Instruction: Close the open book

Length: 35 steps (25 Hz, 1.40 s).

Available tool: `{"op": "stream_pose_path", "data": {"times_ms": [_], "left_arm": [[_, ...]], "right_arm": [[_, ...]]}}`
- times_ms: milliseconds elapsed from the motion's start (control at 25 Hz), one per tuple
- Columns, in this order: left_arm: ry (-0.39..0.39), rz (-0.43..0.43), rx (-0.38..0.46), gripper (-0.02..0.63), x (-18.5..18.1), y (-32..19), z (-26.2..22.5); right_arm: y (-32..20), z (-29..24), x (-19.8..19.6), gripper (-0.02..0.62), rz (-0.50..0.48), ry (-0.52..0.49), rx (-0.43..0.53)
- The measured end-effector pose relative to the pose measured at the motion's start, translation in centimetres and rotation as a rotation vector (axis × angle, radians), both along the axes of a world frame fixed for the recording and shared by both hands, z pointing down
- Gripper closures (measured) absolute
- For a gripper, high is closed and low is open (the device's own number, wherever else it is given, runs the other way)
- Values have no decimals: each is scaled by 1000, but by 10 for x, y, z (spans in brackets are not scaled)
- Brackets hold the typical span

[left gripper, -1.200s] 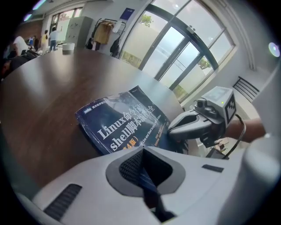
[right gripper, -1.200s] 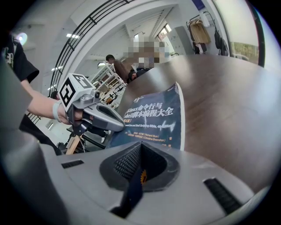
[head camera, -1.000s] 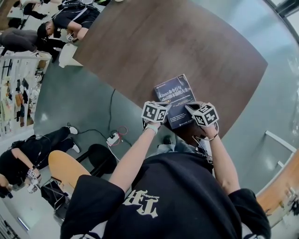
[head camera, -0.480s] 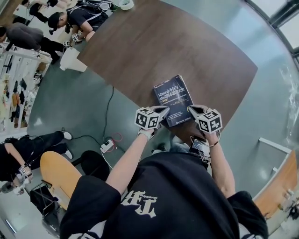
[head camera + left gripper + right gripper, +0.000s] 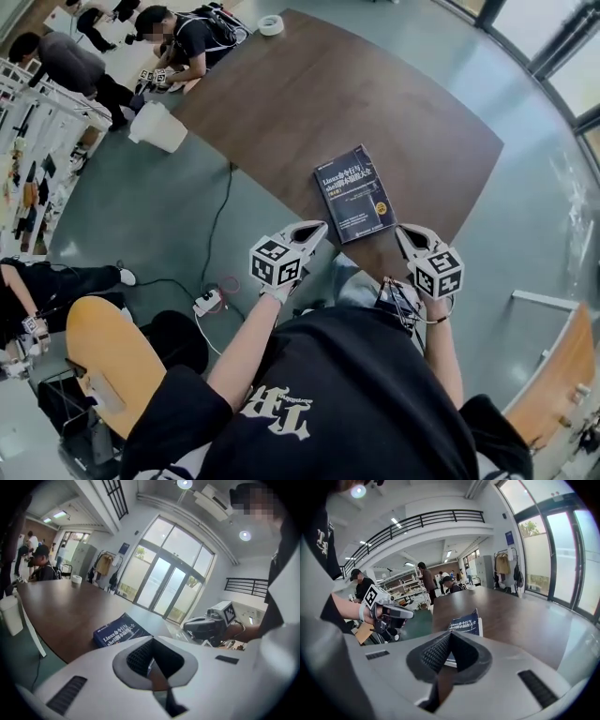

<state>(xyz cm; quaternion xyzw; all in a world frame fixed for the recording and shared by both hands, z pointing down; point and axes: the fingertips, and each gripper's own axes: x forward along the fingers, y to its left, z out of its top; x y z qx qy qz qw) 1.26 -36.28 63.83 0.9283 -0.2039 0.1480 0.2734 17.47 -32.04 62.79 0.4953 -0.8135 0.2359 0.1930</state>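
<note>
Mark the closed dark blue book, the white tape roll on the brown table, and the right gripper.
dark blue book (image 5: 354, 192), head view, middle of its front cover.
white tape roll (image 5: 264, 28), head view, its rim.
right gripper (image 5: 405, 232), head view, tip of its shut jaws.

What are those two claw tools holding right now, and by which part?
Nothing. The left gripper and the right gripper both have their jaws together with nothing between them; the book lies closed on the table, apart from both.
</note>
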Motion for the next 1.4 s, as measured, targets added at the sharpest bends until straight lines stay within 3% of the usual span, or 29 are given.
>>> {"op": "stream_pose_path", "data": {"times_ms": [160, 320, 520, 760, 1400], "left_arm": [[105, -63, 102, 601, -27, 33, -43], [130, -93, 159, 601, -51, 73, -60], [157, -136, 181, 601, -82, 123, -71], [137, -193, 170, 601, -113, 172, -66], [143, -236, 170, 601, -82, 278, -76]], "right_arm": [[42, -20, -12, 609, -6, 26, 51], [81, -34, -26, 609, 7, 25, 98], [132, -55, -52, 609, -8, 26, 176], [181, -54, -84, 608, -106, 78, 168], [270, -82, -99, 609, -236, 52, 214]]}}
